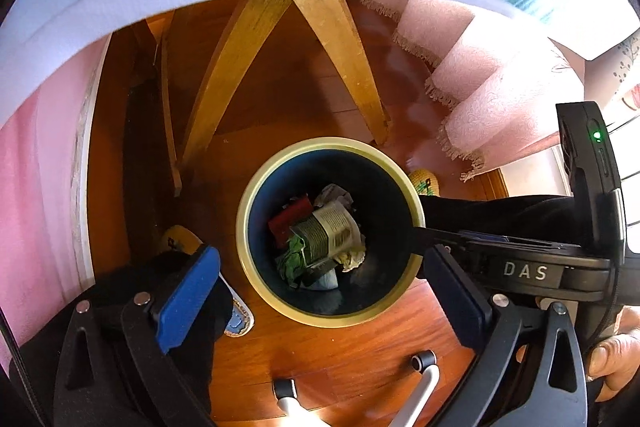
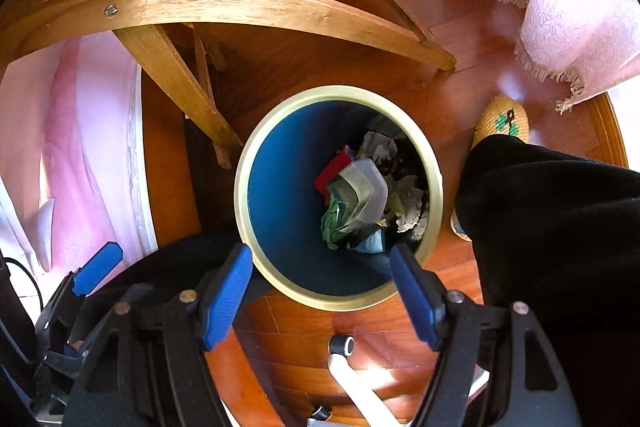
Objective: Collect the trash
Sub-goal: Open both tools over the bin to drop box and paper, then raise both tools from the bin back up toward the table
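Note:
A round bin with a cream rim [image 1: 280,307] and a dark blue inside stands on the wooden floor, straight below both grippers. In it lies trash [image 1: 324,239]: a red packet, a green wrapper, crumpled paper and a printed leaflet. My left gripper [image 1: 320,293] hangs above the bin's near rim, open wide, with nothing between its blue pads. In the right wrist view the same bin rim [image 2: 340,301] and trash [image 2: 360,199] show. My right gripper [image 2: 320,293] is open too, its pads apart over the near rim and holding nothing.
Wooden chair legs [image 2: 172,67] stand just behind the bin. A pink fringed cloth [image 2: 568,7] hangs at the right. A dark trouser leg [image 2: 552,227] and a woven slipper [image 2: 506,119] are beside the bin. White caster feet [image 1: 424,363] sit near the front.

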